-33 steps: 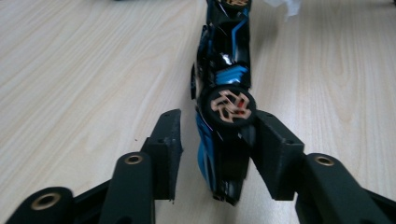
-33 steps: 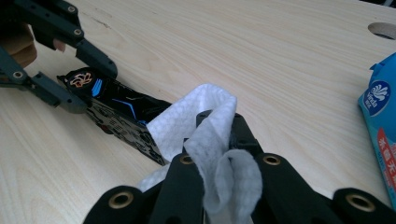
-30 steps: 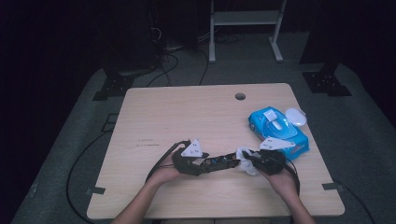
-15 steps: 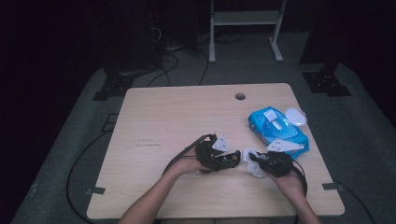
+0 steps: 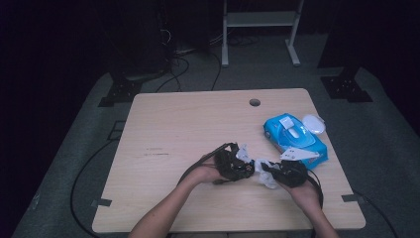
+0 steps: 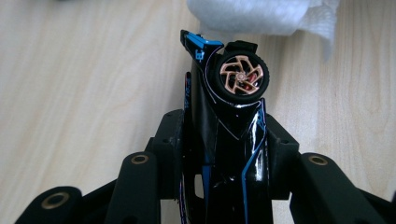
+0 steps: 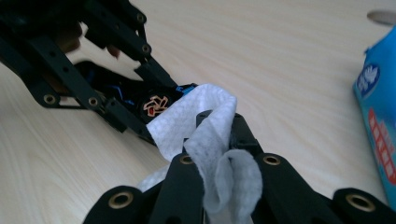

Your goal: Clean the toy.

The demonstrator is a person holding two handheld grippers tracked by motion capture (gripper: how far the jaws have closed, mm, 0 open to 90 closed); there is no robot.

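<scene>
left gripper (image 6: 219, 140): jaws just closing, black toy car (image 6: 229, 116) clamped | right gripper (image 7: 219, 135): wet wipe (image 7: 205, 126) pinched, car at 10 o'clock | wipes pack (image 5: 295, 139) at 1 o'clock

No words or numbers could be read. The blue wipes pack (image 7: 379, 121) carried a small white emblem and red print too blurred to make out; the toy car (image 6: 224, 126) bore only blue markings.

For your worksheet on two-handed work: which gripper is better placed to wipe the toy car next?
Right gripper: it is shut on the white wipe, right beside the toy car clamped in the left gripper.
</scene>
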